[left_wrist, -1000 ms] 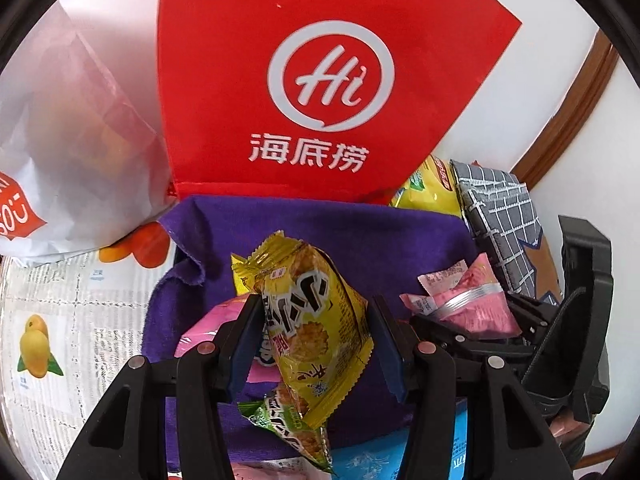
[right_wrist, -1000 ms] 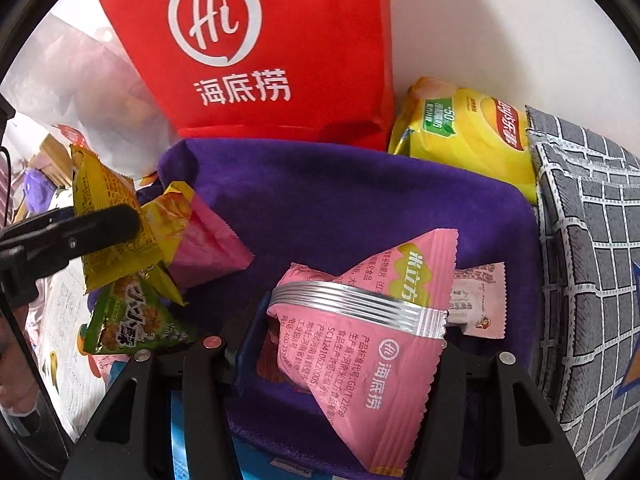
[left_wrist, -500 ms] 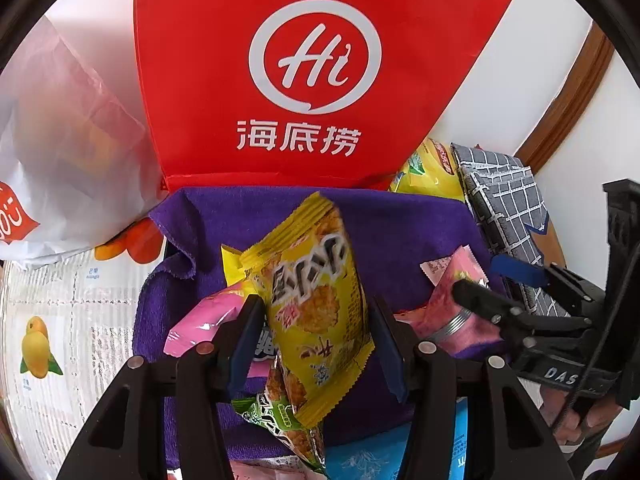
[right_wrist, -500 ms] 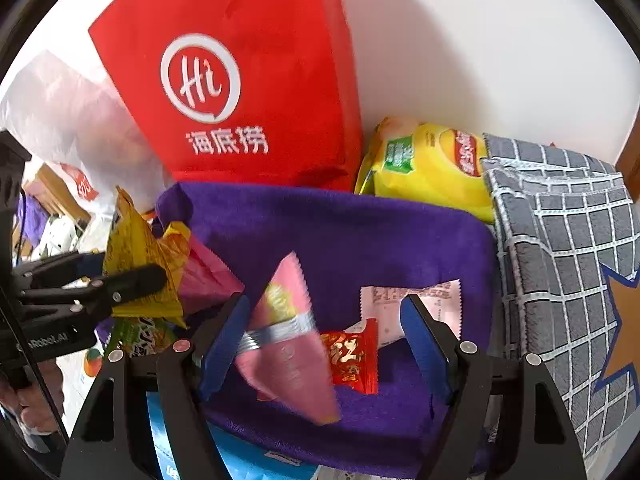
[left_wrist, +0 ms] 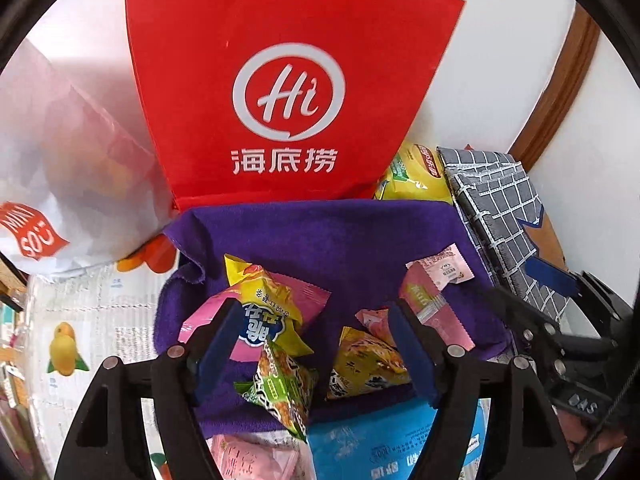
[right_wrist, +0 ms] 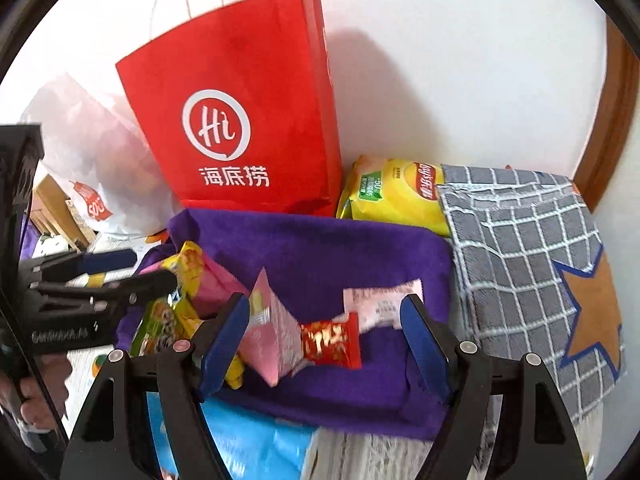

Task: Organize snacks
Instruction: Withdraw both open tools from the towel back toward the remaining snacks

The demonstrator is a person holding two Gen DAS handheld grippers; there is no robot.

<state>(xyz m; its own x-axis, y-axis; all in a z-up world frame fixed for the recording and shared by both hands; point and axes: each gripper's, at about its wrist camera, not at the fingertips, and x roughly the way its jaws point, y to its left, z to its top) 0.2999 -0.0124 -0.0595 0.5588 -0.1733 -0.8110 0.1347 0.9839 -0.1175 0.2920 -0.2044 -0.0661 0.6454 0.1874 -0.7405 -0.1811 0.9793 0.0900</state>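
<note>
The left gripper (left_wrist: pixel 316 344), its jaws just opened, hangs empty over the purple cloth (left_wrist: pixel 328 240). The right gripper (right_wrist: pixel 326 340) gapes too, a pink packet (right_wrist: pixel 272 332) lying loose on that cloth.

left tool (left_wrist: pixel 316 344) opened | yellow packet (left_wrist: pixel 366 364) dropped | right tool (right_wrist: pixel 326 344) empty

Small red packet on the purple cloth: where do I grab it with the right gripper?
The small red packet lies flat on the purple cloth, its left end against the pink packet. Come from above and pinch its crimped right edge, which is clear of neighbours.
</note>
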